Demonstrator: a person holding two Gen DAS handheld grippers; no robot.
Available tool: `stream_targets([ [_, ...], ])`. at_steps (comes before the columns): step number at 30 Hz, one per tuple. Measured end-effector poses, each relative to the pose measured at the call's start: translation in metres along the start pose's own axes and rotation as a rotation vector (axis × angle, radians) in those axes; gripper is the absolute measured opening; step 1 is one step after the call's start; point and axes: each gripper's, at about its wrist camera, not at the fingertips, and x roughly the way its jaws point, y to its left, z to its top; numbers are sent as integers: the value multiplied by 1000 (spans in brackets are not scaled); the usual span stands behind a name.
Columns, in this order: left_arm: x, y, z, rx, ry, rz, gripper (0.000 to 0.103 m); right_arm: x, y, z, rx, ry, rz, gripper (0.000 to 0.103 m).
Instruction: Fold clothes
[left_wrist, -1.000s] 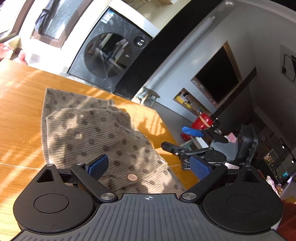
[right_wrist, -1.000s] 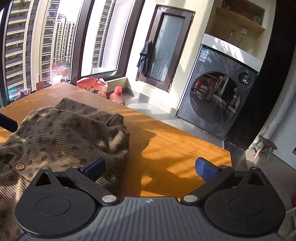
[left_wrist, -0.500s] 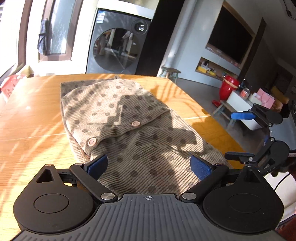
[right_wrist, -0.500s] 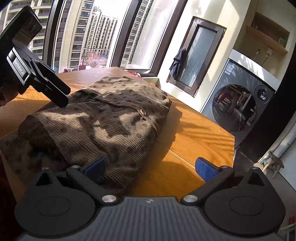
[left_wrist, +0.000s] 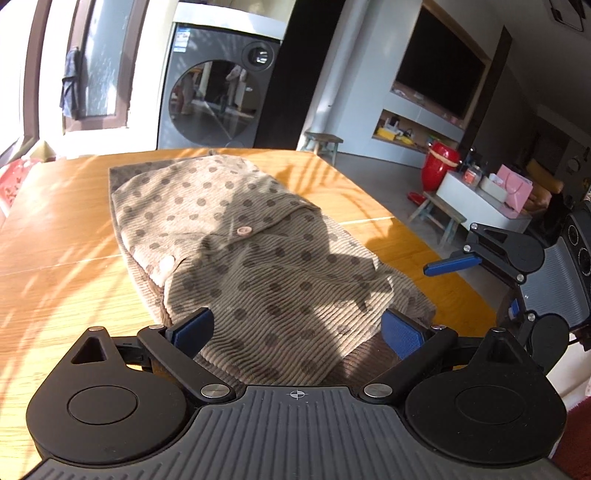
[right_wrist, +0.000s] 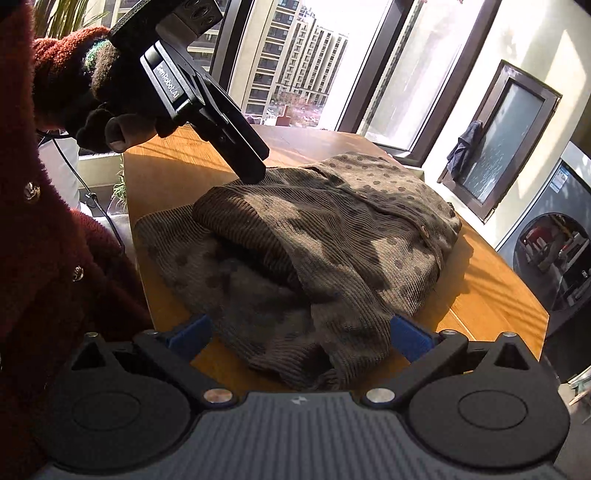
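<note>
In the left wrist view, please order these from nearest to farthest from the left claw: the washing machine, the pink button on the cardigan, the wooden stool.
1. The pink button, on the cardigan just ahead of the left claw.
2. The wooden stool, beyond the table's far edge, to the right.
3. The washing machine, against the back wall, left of the stool.

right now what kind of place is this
Most likely a home, an open living and laundry area: a front-loading washing machine, a wall-mounted TV, and a wooden table by big windows facing apartment blocks.
</note>
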Motion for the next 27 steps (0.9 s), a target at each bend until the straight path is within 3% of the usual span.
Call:
stream_targets([
  [6,-19,2,-2,42,-20,13,103,33,9,17,3,-29,3,102],
  [7,-22,1,-4,64,-15,9,103,37,8,20,13,-31,-6,94],
  [10,-29,-9,-11,174,15,15,103,52,-16,31,201,-2,12,73],
  [12,-33,-18,-19,260,32,26,103,60,-41,33,365,12,69,71],
  [15,-32,-26,-26,308,27,44,103,55,-47,29,368,12,98,71],
  [20,-18,-3,-16,136,3,40,103,22,-32,19,229,14,78,85],
  [22,-9,6,-8,46,-20,0,103,6,-26,13,196,4,79,92],
  [27,27,16,10,-138,-34,-217,103,-6,-7,-7,79,85,11,97],
])
